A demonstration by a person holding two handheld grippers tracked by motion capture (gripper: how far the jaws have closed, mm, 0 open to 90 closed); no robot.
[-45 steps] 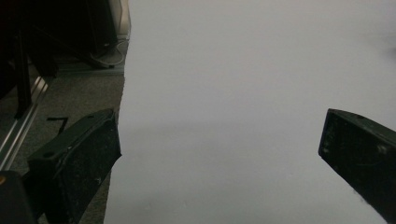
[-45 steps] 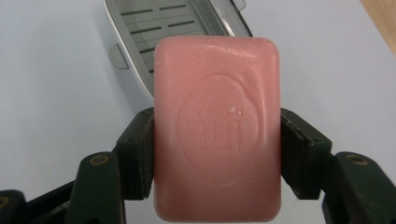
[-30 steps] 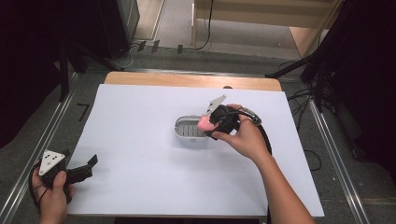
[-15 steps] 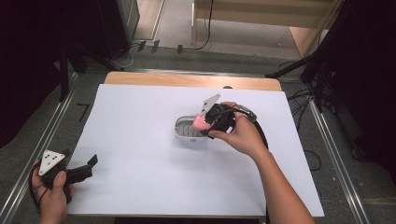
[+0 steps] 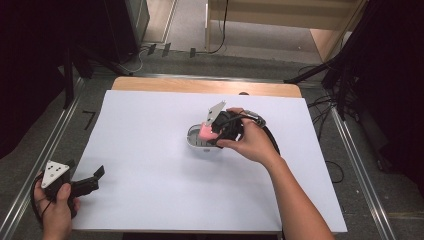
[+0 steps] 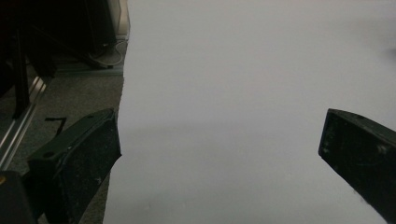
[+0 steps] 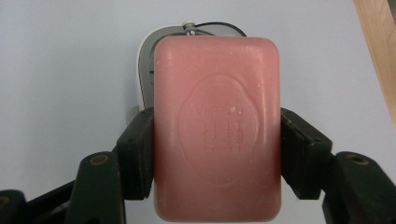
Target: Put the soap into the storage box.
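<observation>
A pink bar of soap (image 7: 217,128) with an embossed oval stamp is clamped across its width by my right gripper (image 7: 217,158), one black jaw on each long side. In the high view the soap (image 5: 206,131) hangs just over a white oval soap dish (image 5: 196,141) near the middle of the table, with the right gripper (image 5: 214,131) pointing left. The dish (image 7: 145,74) peeks out behind the bar in the right gripper view. My left gripper (image 5: 95,179) rests at the table's front left corner, jaws wide apart over bare white surface (image 6: 243,116).
The white table top (image 5: 150,150) has a wooden strip (image 5: 200,86) along its far edge. Metal rails (image 5: 30,170) run down both sides over grey floor. A black cable (image 5: 272,142) trails from the right gripper. Dark equipment stands beyond the far left corner.
My right gripper has carried the soap a little to the left and lower, over the dish. The left gripper has stayed put.
</observation>
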